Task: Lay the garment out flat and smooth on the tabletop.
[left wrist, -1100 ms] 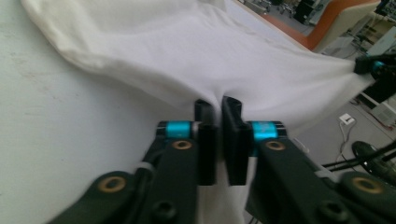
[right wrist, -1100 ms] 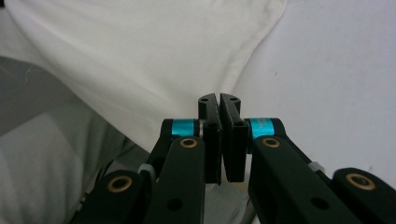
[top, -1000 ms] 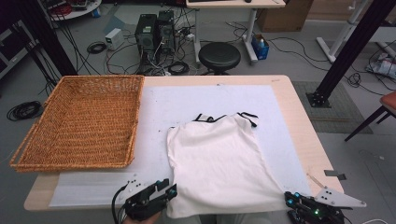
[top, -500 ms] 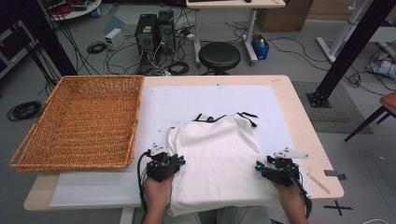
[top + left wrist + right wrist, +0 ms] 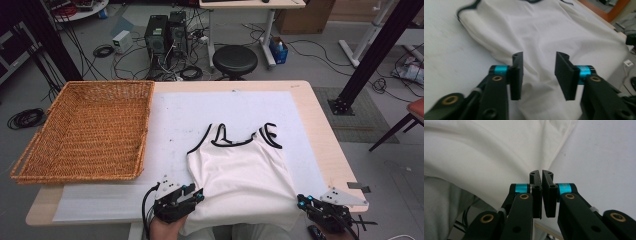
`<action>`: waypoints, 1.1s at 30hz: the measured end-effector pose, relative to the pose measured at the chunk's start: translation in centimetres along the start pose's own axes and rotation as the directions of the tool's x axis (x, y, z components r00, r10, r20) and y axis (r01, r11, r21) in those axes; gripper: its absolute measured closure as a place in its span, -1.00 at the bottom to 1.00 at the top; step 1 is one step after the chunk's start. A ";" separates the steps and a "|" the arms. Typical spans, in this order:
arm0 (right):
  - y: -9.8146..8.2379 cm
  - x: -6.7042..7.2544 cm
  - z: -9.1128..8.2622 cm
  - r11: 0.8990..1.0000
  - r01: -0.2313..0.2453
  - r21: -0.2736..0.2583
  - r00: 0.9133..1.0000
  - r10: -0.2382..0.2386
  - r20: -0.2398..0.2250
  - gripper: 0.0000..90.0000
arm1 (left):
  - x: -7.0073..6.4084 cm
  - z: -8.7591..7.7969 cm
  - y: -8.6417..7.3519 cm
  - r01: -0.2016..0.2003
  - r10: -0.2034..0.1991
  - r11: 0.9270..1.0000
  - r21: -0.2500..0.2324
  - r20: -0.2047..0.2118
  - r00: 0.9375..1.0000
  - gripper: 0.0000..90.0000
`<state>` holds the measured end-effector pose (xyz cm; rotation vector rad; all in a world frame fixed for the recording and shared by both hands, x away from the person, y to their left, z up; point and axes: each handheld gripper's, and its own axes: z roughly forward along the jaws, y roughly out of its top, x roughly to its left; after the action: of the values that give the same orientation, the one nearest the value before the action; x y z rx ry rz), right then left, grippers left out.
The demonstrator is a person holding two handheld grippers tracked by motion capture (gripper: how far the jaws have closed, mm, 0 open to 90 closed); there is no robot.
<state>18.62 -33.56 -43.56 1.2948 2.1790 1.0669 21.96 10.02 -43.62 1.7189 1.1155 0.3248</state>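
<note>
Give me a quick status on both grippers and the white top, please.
Left gripper open, jaws just widened over the white top. Right gripper nearly shut at its hem corner, nothing clamped. Basket well clear on the left.

**Cloth, wicker and matt plastic on a papered table**

The white top (image 5: 240,175) is soft matt cloth, lightly creased, edged with smooth black binding at neck and straps. Under it lies a white sheet (image 5: 175,120), flat and matt like paper, faintly speckled. The table (image 5: 320,130) shows pale smooth wood at its rim. The basket (image 5: 85,130) is rough woven wicker. The left gripper (image 5: 538,75) has matt black plastic jaws, glossy turquoise metal collars and brass-coloured rivets.
</note>
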 end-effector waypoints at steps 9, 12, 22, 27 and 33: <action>5.6 -2.3 4.6 0.997 -0.054 -0.053 0.998 0.055 0.023 0.30 | 3.2 4.2 6.4 -0.024 0.022 0.999 -0.038 -0.053 0.998 0.10; 8.1 -3.1 7.1 0.998 -0.045 -0.034 0.998 0.047 0.040 0.22 | 3.7 5.7 8.4 -0.031 0.030 0.999 -0.044 -0.039 0.999 0.10; 10.7 -4.3 13.2 0.987 0.060 0.147 0.995 -0.071 0.070 0.97 | 4.4 7.8 12.6 -0.094 0.091 0.994 -0.062 -0.054 0.994 0.10; 8.4 -5.0 9.8 0.993 0.042 0.114 0.996 -0.051 0.076 1.00 | 5.7 9.0 12.6 -0.066 0.063 0.997 -0.033 -0.085 0.994 0.10; 6.8 -5.1 6.7 0.997 0.015 0.076 0.998 -0.020 0.066 0.98 | 6.6 12.6 12.3 -0.077 0.085 0.994 0.071 -0.111 0.990 0.10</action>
<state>29.44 -33.27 -42.79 1.3218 2.1958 0.9293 40.30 7.04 -40.67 1.8272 1.1517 0.4460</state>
